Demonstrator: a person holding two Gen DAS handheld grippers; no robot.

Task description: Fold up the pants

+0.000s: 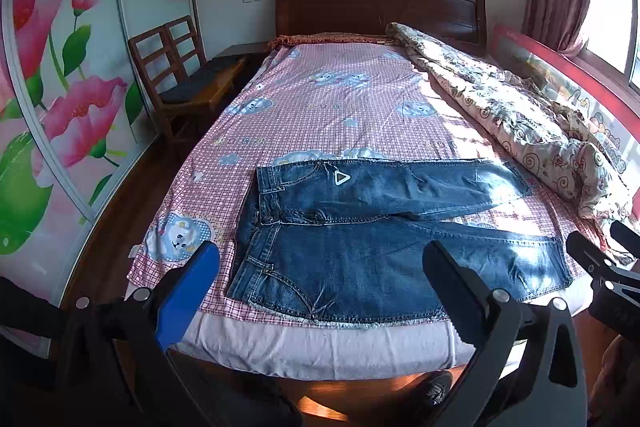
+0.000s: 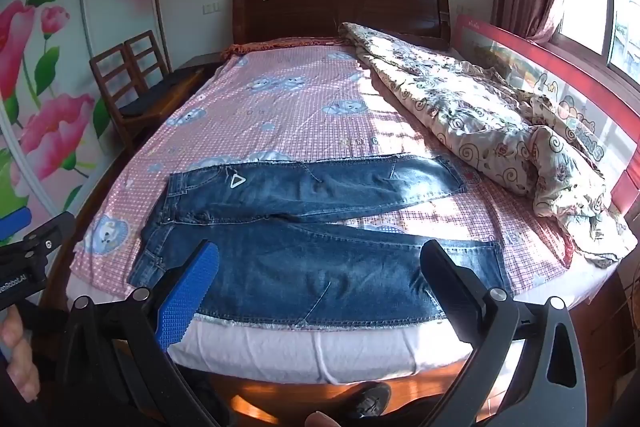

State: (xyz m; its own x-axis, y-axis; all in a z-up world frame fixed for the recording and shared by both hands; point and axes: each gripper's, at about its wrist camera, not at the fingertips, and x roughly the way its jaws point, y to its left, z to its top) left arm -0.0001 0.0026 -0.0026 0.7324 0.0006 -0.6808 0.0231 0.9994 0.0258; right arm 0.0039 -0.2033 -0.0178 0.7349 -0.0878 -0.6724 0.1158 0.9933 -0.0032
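Blue jeans point(image 1: 360, 223) lie flat across the foot of the bed, waistband to the left, both legs spread out to the right; they also show in the right wrist view point(image 2: 304, 227). A white triangle patch point(image 1: 341, 177) marks the far leg. My left gripper point(image 1: 320, 267) is open and empty, held above the near edge of the bed over the near leg. My right gripper point(image 2: 320, 267) is open and empty in the same way, above the near leg. Its tip shows at the right edge of the left wrist view point(image 1: 596, 247).
The bed point(image 1: 320, 95) has a pink checked sheet. A rumpled floral quilt point(image 1: 520, 115) lies along its right side by a red guard rail point(image 1: 580, 67). Wooden chairs point(image 1: 176, 67) stand left of the bed. A flowered wardrobe point(image 1: 60, 87) fills the left wall.
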